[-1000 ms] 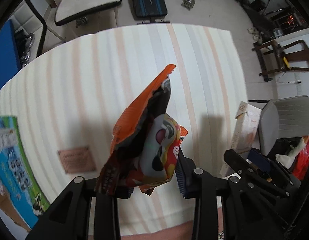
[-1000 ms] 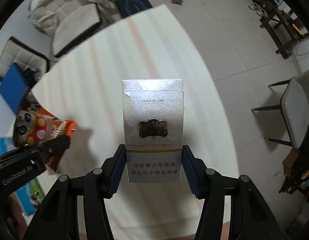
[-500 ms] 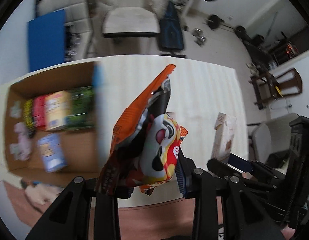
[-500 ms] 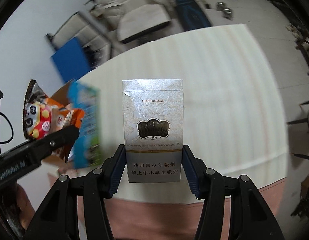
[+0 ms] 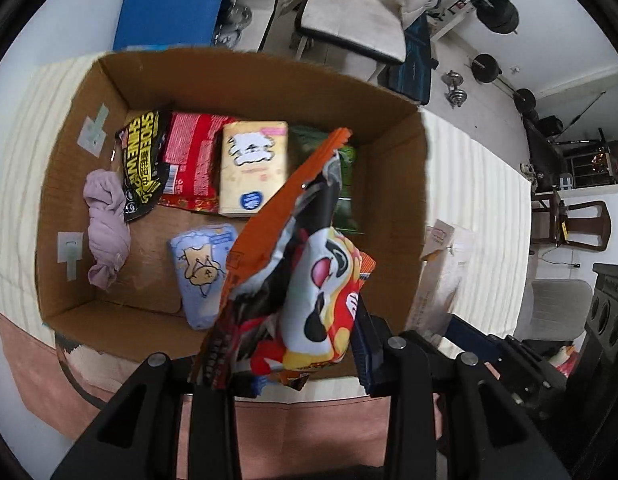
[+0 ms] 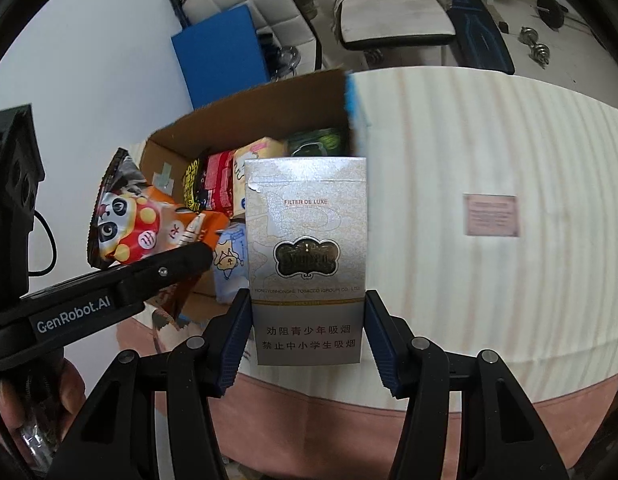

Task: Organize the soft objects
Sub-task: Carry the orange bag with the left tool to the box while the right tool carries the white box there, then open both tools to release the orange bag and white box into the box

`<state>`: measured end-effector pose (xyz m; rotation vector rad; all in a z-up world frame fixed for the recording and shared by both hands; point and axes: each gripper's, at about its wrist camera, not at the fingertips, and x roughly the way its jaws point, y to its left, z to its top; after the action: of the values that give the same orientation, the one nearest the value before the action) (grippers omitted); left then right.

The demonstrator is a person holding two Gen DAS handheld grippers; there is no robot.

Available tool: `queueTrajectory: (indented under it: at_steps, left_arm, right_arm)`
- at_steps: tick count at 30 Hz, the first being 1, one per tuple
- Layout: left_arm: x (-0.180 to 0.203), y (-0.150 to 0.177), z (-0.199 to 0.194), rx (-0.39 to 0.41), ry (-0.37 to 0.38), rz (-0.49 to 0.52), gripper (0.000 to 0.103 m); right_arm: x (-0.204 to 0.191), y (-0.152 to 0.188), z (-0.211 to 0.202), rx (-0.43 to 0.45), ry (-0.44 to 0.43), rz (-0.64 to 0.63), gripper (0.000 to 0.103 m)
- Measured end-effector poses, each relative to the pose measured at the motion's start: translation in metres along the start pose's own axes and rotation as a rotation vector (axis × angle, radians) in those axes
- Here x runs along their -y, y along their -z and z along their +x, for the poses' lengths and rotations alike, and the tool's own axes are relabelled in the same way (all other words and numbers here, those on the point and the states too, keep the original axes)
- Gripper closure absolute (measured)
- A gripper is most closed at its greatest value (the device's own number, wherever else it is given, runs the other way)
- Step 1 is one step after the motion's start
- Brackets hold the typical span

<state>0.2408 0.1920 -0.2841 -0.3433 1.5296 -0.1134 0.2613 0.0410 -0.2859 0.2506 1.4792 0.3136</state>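
Observation:
My left gripper (image 5: 285,356) is shut on an orange snack bag (image 5: 305,276) with a panda face and holds it above the open cardboard box (image 5: 245,80). The bag also shows in the right wrist view (image 6: 137,220), at the left. In the box lie several soft packs: a yellow-black pack (image 5: 143,164), a red pack (image 5: 191,160), a cream tissue pack (image 5: 255,172), a green pack (image 5: 345,200), a pale blue pack (image 5: 201,272) and a mauve cloth (image 5: 107,224). My right gripper (image 6: 307,340) is shut on a silver cigarette pack (image 6: 307,256), to the right of the box (image 6: 249,112).
The box stands at the left end of a striped table (image 6: 489,200). A small pink card (image 6: 491,216) lies on the table to the right. Chairs, a blue panel and weights stand on the floor beyond.
Both grippers have swung left with their loads. The box has come into both views and the snack bag is now over it.

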Motion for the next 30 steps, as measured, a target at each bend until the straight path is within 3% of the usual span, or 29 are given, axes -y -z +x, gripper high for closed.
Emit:
queueTrajectory:
  at_steps: [10,13,14,15,17,20,25,27,30]
  left_arm:
    - [-0.005,-0.024,0.04,-0.126,0.023,0.032,0.07]
    - [-0.009,-0.027,0.048,-0.129,-0.007,0.025,0.053]
    - [-0.007,-0.028,0.048,-0.124,-0.036,0.038,0.037]
    - [-0.005,-0.028,0.048,-0.115,-0.062,0.061,0.03]
    - [-0.002,-0.028,0.047,-0.112,-0.069,0.092,0.025]
    - [0.002,-0.027,0.043,-0.128,-0.077,0.112,0.022]
    - [0.0,-0.021,0.029,-0.08,-0.115,0.138,0.018]
    - [-0.002,-0.02,0.025,-0.064,-0.114,0.137,0.011]
    - [-0.005,-0.014,0.014,-0.017,-0.143,0.143,0.004]
  right_arm:
    - [-0.024,-0.014,0.062,-0.074,0.088,0.002,0.045]
    - [-0.013,-0.017,0.071,-0.113,0.119,0.033,0.044]
    - [-0.014,-0.017,0.071,-0.116,0.117,0.035,0.042]
    - [-0.015,-0.017,0.07,-0.118,0.114,0.035,0.033]
    - [-0.019,-0.017,0.068,-0.115,0.134,0.019,0.025]
    - [-0.024,-0.014,0.067,-0.116,0.167,-0.004,0.024]
    - [-0.026,-0.011,0.055,-0.092,0.205,-0.006,0.022]
    - [-0.029,-0.01,0.048,-0.076,0.236,-0.013,0.003]
    - [-0.029,-0.008,0.036,-0.046,0.246,-0.019,0.002]
